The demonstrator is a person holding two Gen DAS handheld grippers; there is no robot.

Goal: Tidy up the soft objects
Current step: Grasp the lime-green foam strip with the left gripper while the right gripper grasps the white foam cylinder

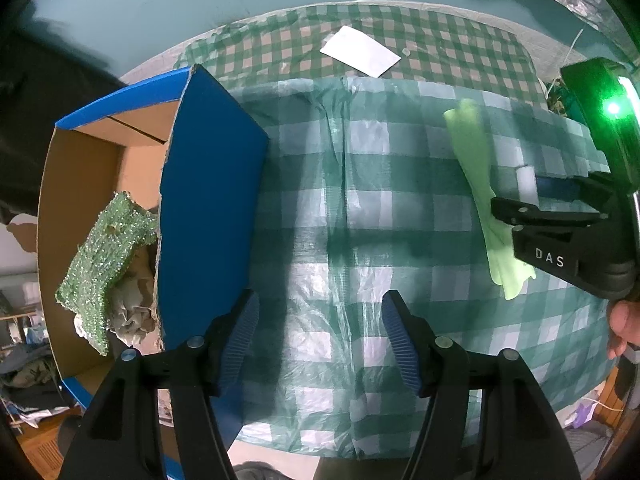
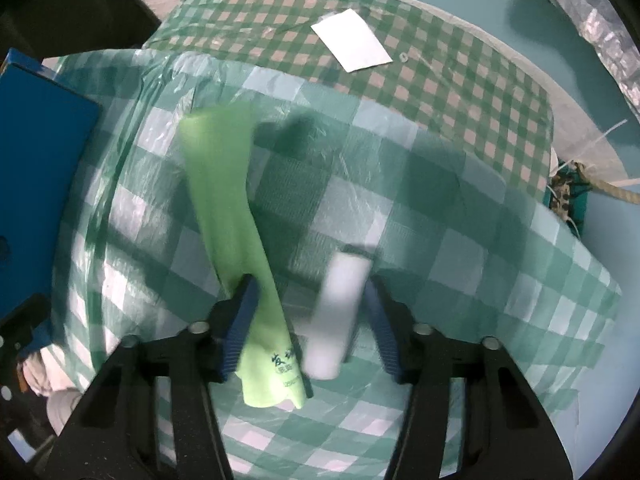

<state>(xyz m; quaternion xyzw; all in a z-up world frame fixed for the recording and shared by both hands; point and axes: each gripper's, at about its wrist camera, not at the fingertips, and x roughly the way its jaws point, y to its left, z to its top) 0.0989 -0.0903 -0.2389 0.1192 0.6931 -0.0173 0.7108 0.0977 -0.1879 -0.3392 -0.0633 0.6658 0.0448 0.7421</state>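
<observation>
A light green cloth [image 2: 228, 216] lies stretched on the checkered tablecloth; it also shows in the left wrist view [image 1: 480, 184]. A white foam roll [image 2: 340, 312] sits between the fingers of my right gripper [image 2: 308, 320], whose jaws are wide apart around the roll and the cloth's near end. The image is blurred, so I cannot tell if a pad touches them. My left gripper [image 1: 320, 332] is open and empty above the table, right of the blue cardboard box [image 1: 208, 208]. A sparkly green scouring cloth [image 1: 104, 256] lies in the box on crumpled grey material.
A white paper sheet [image 1: 360, 51] lies on the far small-check cloth, also in the right wrist view [image 2: 352, 46]. The box's blue flap stands up at the table's left edge. A rope and clutter [image 2: 572, 188] sit off the right edge.
</observation>
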